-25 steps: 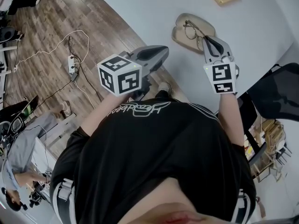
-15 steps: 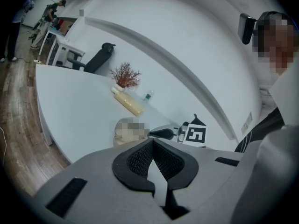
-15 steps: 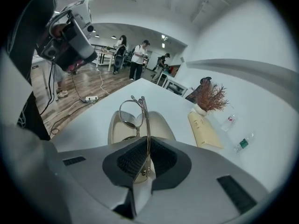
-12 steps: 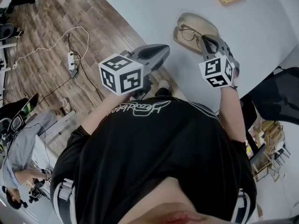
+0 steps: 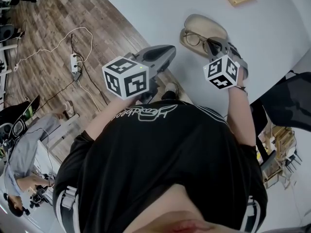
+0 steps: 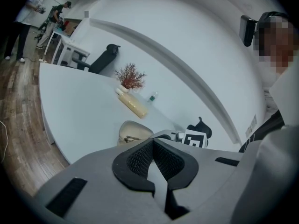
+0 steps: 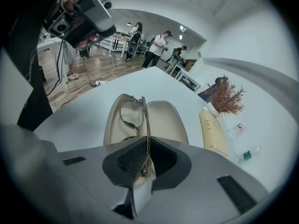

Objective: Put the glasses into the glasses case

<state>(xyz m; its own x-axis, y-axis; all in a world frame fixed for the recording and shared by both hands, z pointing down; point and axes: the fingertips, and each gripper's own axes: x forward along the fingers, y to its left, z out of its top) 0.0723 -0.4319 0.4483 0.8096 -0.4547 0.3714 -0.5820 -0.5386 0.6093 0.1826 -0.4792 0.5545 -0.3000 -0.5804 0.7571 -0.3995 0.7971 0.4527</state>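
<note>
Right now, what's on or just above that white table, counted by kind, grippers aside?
Glasses: 1
Glasses case: 1
Tan block: 1
Vase of dried twigs: 1
Small bottles: 2
Total: 6

The right tool (image 7: 145, 155) has its dark ribbed jaws pinched together on the frame of thin gold wire-rimmed round glasses (image 7: 132, 113), held edge-on, one lens over the left half of an open beige oval glasses case (image 7: 166, 118). The case lies on a white worktop (image 7: 88, 120). Farther right lie a cream flat bottle (image 7: 212, 132) and a reddish dried sprig (image 7: 225, 97).
</note>
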